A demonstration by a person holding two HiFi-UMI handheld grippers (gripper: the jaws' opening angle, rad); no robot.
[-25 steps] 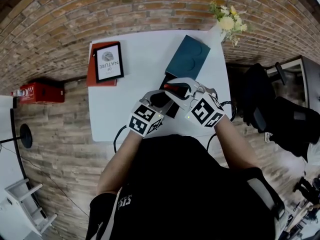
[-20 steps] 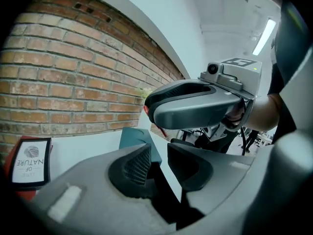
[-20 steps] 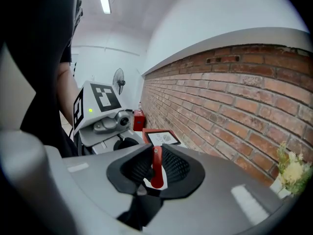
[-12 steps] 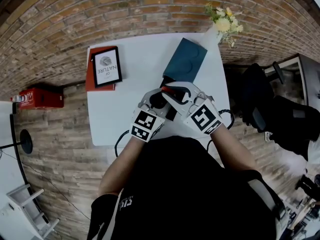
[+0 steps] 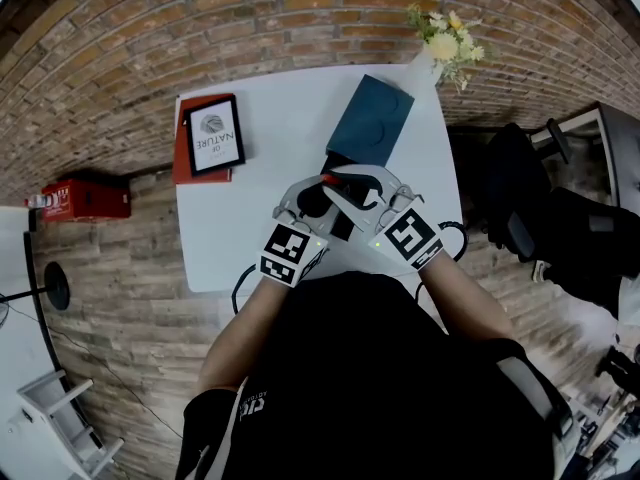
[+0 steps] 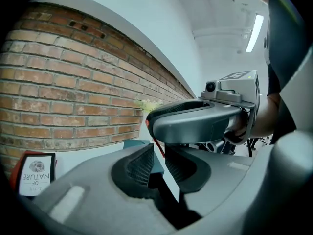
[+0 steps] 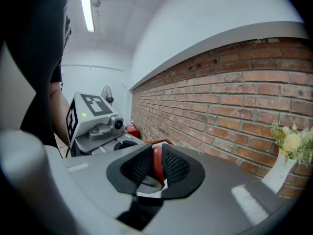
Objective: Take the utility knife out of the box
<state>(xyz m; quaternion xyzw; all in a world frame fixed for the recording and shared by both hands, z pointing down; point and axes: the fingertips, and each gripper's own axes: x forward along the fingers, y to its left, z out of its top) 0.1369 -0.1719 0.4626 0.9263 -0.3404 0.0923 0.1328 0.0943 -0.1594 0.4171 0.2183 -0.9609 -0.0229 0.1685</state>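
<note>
A red utility knife (image 7: 157,164) stands upright between the pads of my right gripper (image 7: 156,163), which is shut on it. In the head view the knife (image 5: 329,180) is held above the black box base (image 5: 343,223), just in front of the teal lid (image 5: 372,120). My right gripper (image 5: 338,183) and left gripper (image 5: 300,200) meet there, tips together. The left gripper (image 6: 159,160) has just been closing; its jaws stand a little apart with the knife's thin red edge (image 6: 157,143) between them, and the pads are not pressing on it. The right gripper (image 6: 152,122) crosses just above them.
A white table (image 5: 260,168) stands against a brick wall. A framed print (image 5: 214,135) lies on a red book (image 5: 180,158) at the far left. A white vase of flowers (image 5: 445,38) sits at the far right corner. A dark chair (image 5: 520,208) stands to the right.
Both grippers have risen a little above the box with the knife. The left gripper has drawn in closer to the knife's end.
</note>
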